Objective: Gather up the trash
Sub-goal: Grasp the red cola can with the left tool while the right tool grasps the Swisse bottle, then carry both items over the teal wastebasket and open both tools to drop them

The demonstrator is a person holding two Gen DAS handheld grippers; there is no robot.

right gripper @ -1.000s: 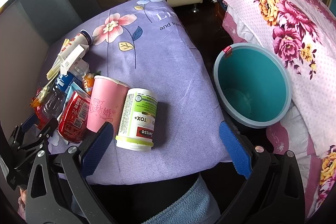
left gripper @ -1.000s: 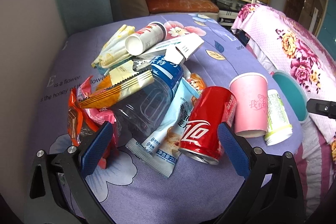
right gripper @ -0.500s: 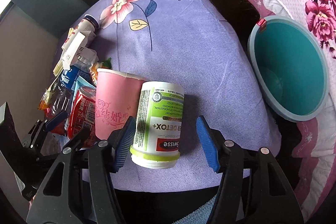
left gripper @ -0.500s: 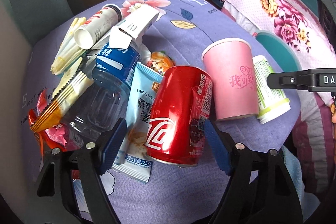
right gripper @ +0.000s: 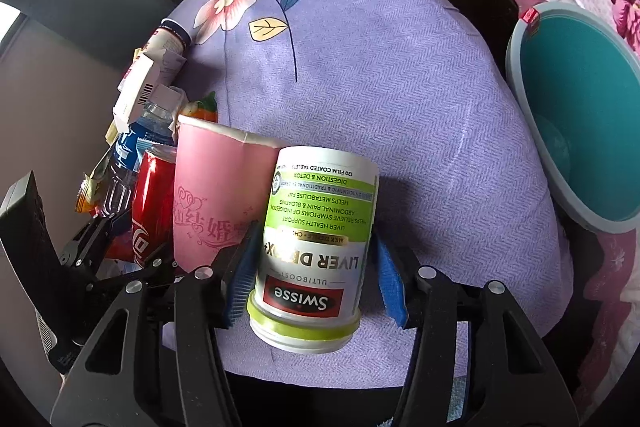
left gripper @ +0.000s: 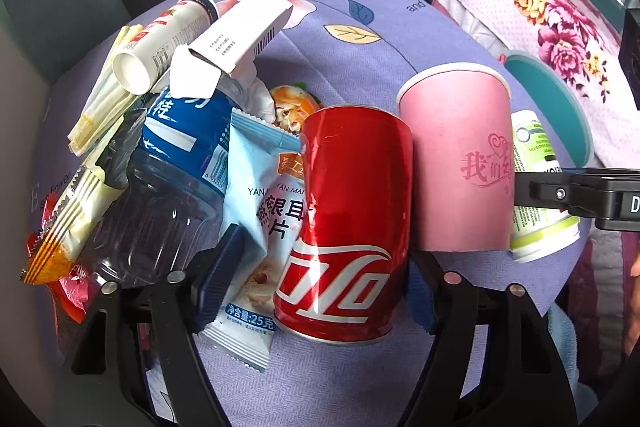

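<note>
Left tool (left gripper: 320,279): jaws closing around a red cola can (left gripper: 348,219) lying on its side. Left pad (left gripper: 222,279) rests on a pale blue snack sachet (left gripper: 260,211) marked "YAN", "25"; it does not visibly press the can. Right pad is hidden behind the can, so contact cannot be told.

Right tool (right gripper: 314,275): jaws closing on a white-and-green supplement bottle (right gripper: 316,239), also on its side, cap toward the camera. Label reads "Swisse", "ULTIBOOST", "LIVER DETOX+", "120 FILM COATED TABLETS". Blue pads (right gripper: 390,275) sit just beside both flanks; whether they press is unclear.

Between can and bottle: pink paper cup (left gripper: 460,163), on its side, printed with red Chinese characters and a heart, touching both.

Left of the can: clear plastic water bottle (left gripper: 168,187) with blue label, orange-striped wrapper (left gripper: 64,227), white tube (left gripper: 160,43) and open white carton (left gripper: 236,35) stacked on top.

All lie on a purple floral cloth (right gripper: 380,87) with the words "and", "flower".

Right of the cloth, lower: teal bin (right gripper: 576,115), no contents visible inside.
</note>
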